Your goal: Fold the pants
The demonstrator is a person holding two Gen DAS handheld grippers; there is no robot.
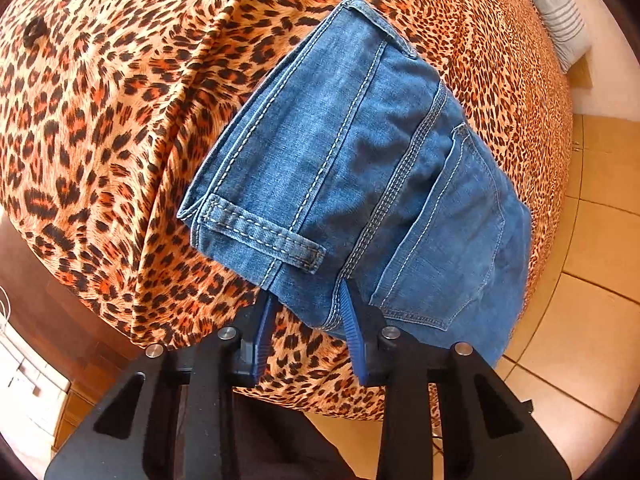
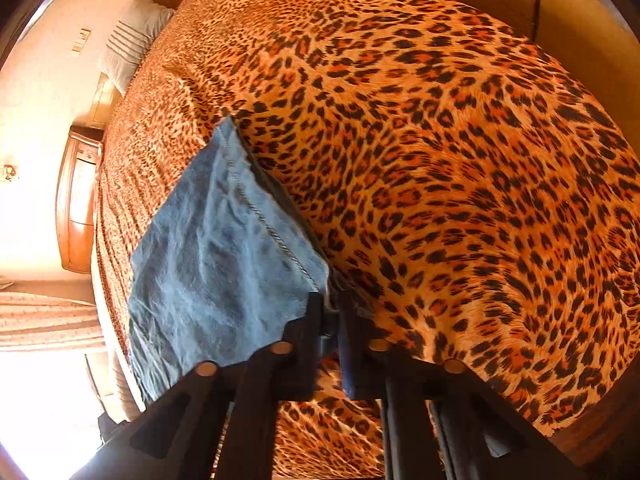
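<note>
The jeans (image 1: 360, 176) hang over the bed (image 1: 100, 100), pinched at 2 points to keep them spread for folding. The left gripper (image 1: 308, 312) clamps the waist; the right gripper (image 2: 330, 312) seemingly grips the far end.

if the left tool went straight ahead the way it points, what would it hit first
The jeans: the left tool already has denim between its fingers, so it would push deeper into them, likely with the bedspread behind.
</note>
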